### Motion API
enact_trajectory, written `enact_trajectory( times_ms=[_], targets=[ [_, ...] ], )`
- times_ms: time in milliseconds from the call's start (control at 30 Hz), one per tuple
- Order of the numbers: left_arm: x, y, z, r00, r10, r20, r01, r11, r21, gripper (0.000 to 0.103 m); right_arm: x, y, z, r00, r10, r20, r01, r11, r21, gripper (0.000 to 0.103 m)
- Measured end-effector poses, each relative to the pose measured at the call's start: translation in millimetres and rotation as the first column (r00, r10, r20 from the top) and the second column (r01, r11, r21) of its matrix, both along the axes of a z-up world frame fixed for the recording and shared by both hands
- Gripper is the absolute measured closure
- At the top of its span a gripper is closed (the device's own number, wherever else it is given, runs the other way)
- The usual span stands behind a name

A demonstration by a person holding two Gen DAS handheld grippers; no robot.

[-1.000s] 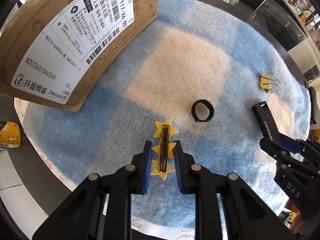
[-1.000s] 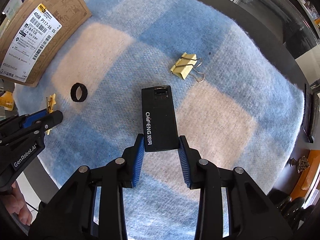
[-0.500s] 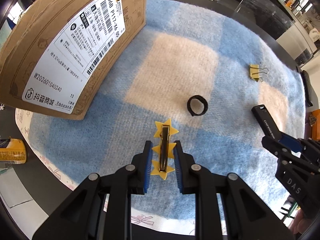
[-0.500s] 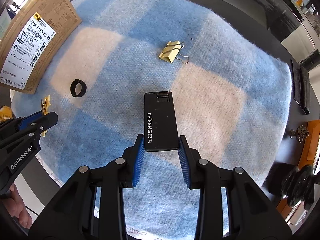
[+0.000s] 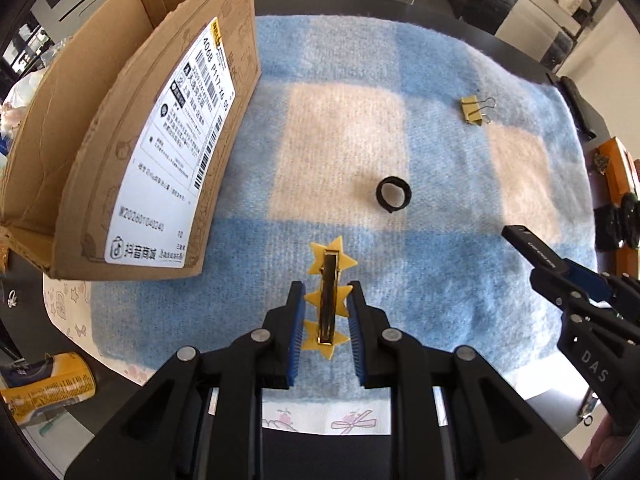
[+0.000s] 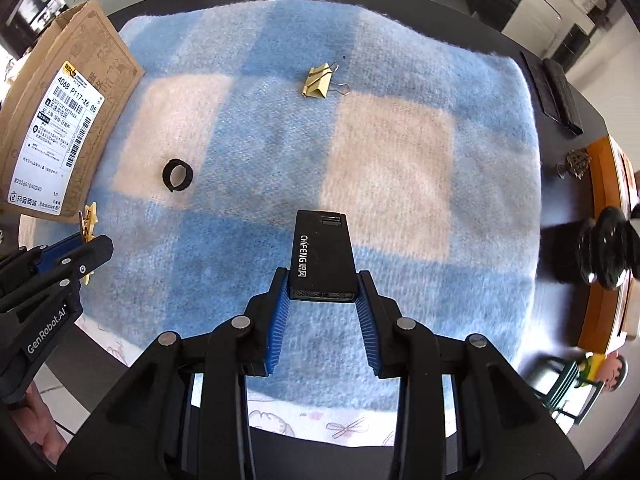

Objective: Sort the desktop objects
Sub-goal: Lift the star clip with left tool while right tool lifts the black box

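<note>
My left gripper [image 5: 326, 298] is shut on a yellow star hair clip [image 5: 329, 300], held up above the blue and cream checked blanket [image 5: 440, 280]. A black CHIFENG lighter [image 6: 324, 256] is clamped in my right gripper [image 6: 323, 292], also lifted off the blanket. On the cloth lie a black band loop [image 5: 393, 194] [image 6: 178, 175] and a yellow binder clip [image 5: 474, 110] [image 6: 318, 81]. An open cardboard box [image 5: 132, 152] [image 6: 60, 112] with a white shipping label stands at the left. Each gripper shows at the edge of the other's view.
The blanket covers a dark round table [image 5: 360, 4]. A yellow can [image 5: 44, 390] lies off the table at lower left. At the right sit a black flat case [image 6: 554, 88], a wooden board [image 6: 608, 240] and a dark round object [image 6: 608, 252].
Both grippers have risen and drawn back from the blanket, each keeping its object. The box's open top has come into the left wrist view.
</note>
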State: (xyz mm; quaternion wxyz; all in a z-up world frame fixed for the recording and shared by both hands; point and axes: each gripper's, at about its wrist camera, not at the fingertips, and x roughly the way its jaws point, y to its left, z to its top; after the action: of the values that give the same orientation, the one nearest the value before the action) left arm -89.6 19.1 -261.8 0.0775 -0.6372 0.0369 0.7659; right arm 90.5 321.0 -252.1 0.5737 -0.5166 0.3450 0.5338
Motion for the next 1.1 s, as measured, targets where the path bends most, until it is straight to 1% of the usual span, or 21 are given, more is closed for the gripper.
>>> enact_trajectory(
  times_ms=[67,133,200,267,367,533,600,733,900,1100],
  targets=[
    [-5.0,-1.7,-10.7,0.999,-0.033,-0.009,0.033,0.999,-0.007,0.082,14.7,2.7,13.7,1.0,-0.03,-0.002,0.03,0.999,0.013,0.069],
    [5.9,-3.9,-4.7,0.998,-0.056,-0.016,0.056,0.998,-0.009,0.082,50.1,13.8,-4.8,0.998,-0.055,-0.007,0.055,0.998,0.025,0.069],
    [17.6,-11.3,5.4,0.997,-0.071,-0.022,0.071,0.997,-0.011,0.082,24.1,7.0,-8.9,0.997,-0.073,-0.011,0.073,0.997,0.038,0.069],
    [26.4,-19.4,12.8,0.996,-0.082,-0.025,0.081,0.997,-0.016,0.082,7.7,23.2,-12.5,0.996,-0.085,-0.015,0.086,0.995,0.048,0.069],
    [37.3,-29.2,28.1,0.995,-0.091,-0.033,0.09,0.996,-0.023,0.082,-2.2,-5.4,3.9,0.995,-0.097,-0.022,0.098,0.994,0.057,0.069],
    [53.8,-37.8,60.6,0.994,-0.094,-0.056,0.093,0.995,-0.024,0.082,-19.5,-25.5,30.3,0.996,-0.09,-0.018,0.091,0.994,0.068,0.069],
    [60.4,-41.3,73.6,0.993,-0.095,-0.065,0.094,0.995,-0.024,0.082,-19.8,-39.6,41.3,0.996,-0.084,-0.014,0.084,0.994,0.075,0.069],
    [73.6,-48.3,99.7,0.992,-0.098,-0.083,0.096,0.995,-0.025,0.082,-43.9,-74.4,66.5,0.997,-0.072,-0.013,0.073,0.992,0.099,0.069],
    [85.9,-56.7,132.6,0.99,-0.094,-0.11,0.092,0.995,-0.021,0.082,-70.2,-93.7,100.4,0.998,-0.057,-0.008,0.058,0.991,0.122,0.069],
    [89.0,-52.8,177.6,0.984,-0.071,-0.163,0.07,0.997,-0.014,0.082,-89.0,-116.5,151.9,0.999,-0.04,0.002,0.039,0.987,0.159,0.069]
  ],
)
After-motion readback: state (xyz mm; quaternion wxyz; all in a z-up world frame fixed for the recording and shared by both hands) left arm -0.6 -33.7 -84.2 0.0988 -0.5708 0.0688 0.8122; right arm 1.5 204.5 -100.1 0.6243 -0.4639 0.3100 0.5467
